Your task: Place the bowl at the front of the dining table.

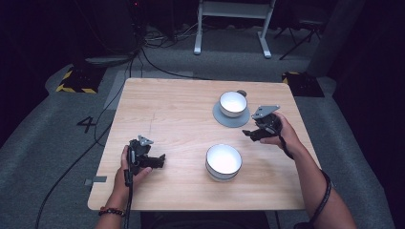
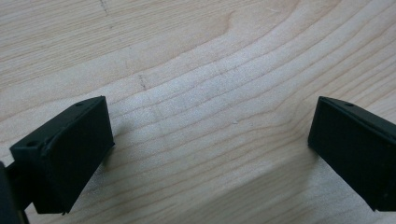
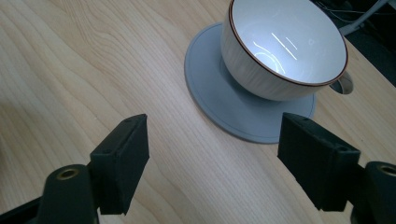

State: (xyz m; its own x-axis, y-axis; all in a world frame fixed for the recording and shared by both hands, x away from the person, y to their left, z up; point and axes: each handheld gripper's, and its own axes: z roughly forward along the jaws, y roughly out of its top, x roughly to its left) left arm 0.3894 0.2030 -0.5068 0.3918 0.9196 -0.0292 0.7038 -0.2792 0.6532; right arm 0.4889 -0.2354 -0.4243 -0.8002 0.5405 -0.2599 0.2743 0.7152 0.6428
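Underneath, a pale wooden table stands on grey carpet.

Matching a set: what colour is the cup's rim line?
Reddish-brown rim line on the white cup, clearest in the right gripper view.

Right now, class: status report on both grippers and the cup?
Left gripper open, empty. Right gripper open beside the saucer. Cup upright on it, untouched. Path clear.

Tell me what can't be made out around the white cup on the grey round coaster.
- White cup: handle mostly hidden behind its body, right gripper view; tiny in high view.
- Grey round coaster: far part covered by the cup.
- White bowl: inside washed out by glare, high view.
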